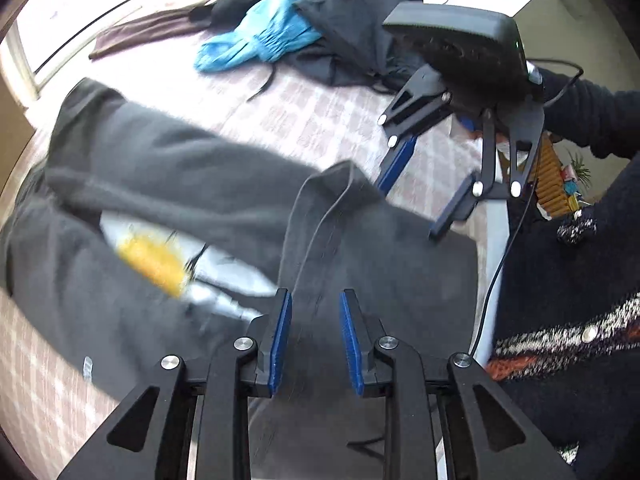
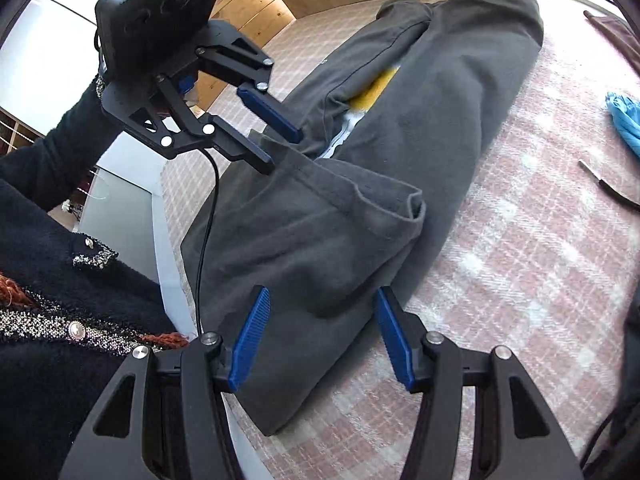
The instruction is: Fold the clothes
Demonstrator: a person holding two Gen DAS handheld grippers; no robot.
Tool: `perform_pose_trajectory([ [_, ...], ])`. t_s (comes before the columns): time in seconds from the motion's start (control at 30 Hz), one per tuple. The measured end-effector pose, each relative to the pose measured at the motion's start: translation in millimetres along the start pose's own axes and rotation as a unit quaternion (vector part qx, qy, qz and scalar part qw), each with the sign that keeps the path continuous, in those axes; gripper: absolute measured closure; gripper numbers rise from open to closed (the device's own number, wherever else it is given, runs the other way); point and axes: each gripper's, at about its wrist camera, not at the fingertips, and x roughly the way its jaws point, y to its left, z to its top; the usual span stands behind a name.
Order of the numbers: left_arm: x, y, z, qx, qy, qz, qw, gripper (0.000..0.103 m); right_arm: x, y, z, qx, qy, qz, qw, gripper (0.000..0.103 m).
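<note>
1. Left wrist view: the left tongs are being held released, pads apart with nothing between them, directly above the grey sweatshirt.
2. The sweatshirt is being shown lying on the checked bed cover, sleeves laid across its printed front, so it is partly folded.
3. Its long axis is being seen running forward from the right tongs, which are also released and empty, over its near end.
4. The folded cuff is lying just ahead of the right tongs, judged nearer to them.
5. A blue garment is lying well beyond the left tongs.
</note>
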Motion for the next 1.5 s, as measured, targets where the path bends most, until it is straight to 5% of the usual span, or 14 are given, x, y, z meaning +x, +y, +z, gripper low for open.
perform_pose_trajectory([
  [0.23,38,-25,47,0.055,0.023,-0.032,0.9977,0.078,-4,-1,-16,0.033,-0.034,0.005,0.999,0.049],
  [0.33,54,-35,68,0.078,0.033,-0.045,0.9954,0.094,-3,0,-18,0.034,-0.043,0.009,0.998,0.049],
  [0.57,20,-35,60,0.059,-0.023,-0.074,0.9953,0.096,0,-5,-21,0.044,-0.054,0.027,0.997,0.051],
  [0.63,13,-34,57,0.056,-0.031,-0.074,0.9952,0.096,7,-5,-20,0.039,-0.036,0.030,0.998,0.063],
  [0.67,9,-35,55,0.059,-0.033,-0.071,0.9952,0.096,12,-5,-19,0.037,-0.022,0.032,0.999,0.071],
  [0.7,9,-35,55,0.061,-0.031,-0.065,0.9955,0.096,16,-3,-20,0.035,-0.011,0.042,0.998,0.093],
  [0.73,12,-33,57,0.059,-0.029,-0.055,0.9963,0.095,13,-4,-22,0.041,-0.016,0.050,0.998,0.097],
  [0.83,24,-19,65,0.044,-0.025,-0.022,0.9984,0.090,8,-10,-29,0.070,-0.020,0.068,0.995,0.097],
  [0.9,29,-4,69,0.017,-0.021,0.007,0.9996,0.093,7,-13,-32,0.085,-0.012,0.039,0.996,0.095],
  [0.97,27,11,69,-0.013,-0.024,0.026,0.9993,0.094,-1,-15,-33,0.100,-0.009,0.013,0.995,0.080],
  [1.17,-59,7,0,-0.058,-0.104,0.072,0.9902,0.085,-43,-11,-13,0.078,-0.067,-0.067,0.992,0.074],
  [1.27,-86,4,-61,-0.110,-0.120,0.088,0.9827,0.076,-22,-5,7,0.059,-0.042,-0.091,0.993,0.073],
  [1.5,-46,18,-154,-0.247,-0.100,0.071,0.9612,0.073,5,-11,22,0.076,-0.015,-0.096,0.992,0.073],
])
